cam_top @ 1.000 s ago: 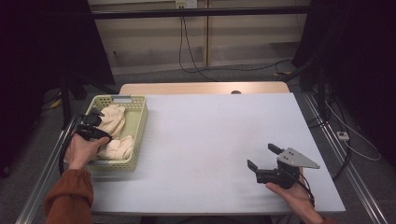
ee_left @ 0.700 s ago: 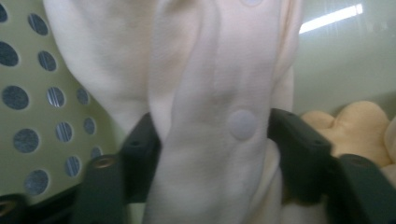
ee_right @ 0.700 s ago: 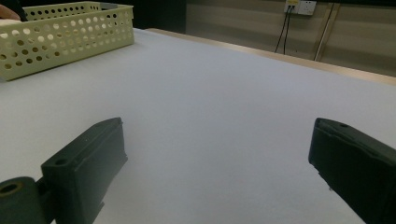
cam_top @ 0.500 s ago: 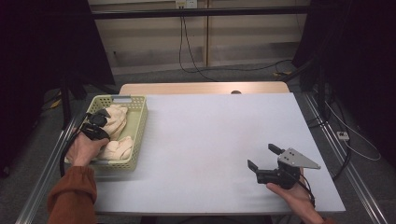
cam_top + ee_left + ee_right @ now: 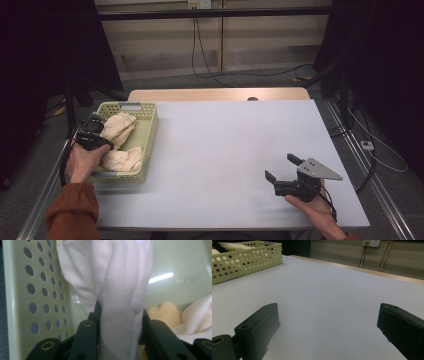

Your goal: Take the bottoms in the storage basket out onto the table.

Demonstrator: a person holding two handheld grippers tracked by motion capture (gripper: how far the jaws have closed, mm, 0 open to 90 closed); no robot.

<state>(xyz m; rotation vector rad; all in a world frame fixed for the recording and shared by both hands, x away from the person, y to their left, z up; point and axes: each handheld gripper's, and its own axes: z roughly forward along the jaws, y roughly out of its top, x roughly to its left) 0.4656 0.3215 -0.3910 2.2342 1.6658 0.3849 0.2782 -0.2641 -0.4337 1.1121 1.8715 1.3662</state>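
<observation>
My left gripper (image 5: 92, 131) sits over the near-left part of the green basket (image 5: 148, 131), and its jaws have just been closing; they now pinch a bunched fold of the cream garment (image 5: 117, 290) between them, the cloth rising in a thick ridge straight up from the pads. The garment itself lies in the basket, at the table's (image 5: 225, 150) left edge, with a second pale cloth (image 5: 122, 159) heaped just nearer to me beside it. I judge this piece light and entirely limp: it will sag, stretch and trail as I lift, and nothing in it is stiff enough to keep a shape. The weave looks soft rather than slick, so a pinch on a gathered fold should hold, though a thin single layer could slide out. A small round snap (image 5: 137, 305) sits right at the edge of my grip; I would rather clamp plain fabric than that hard button. My right gripper (image 5: 282, 175) rests low over bare table near the right front corner, jaws spread wide with nothing between them, well apart from the basket.
</observation>
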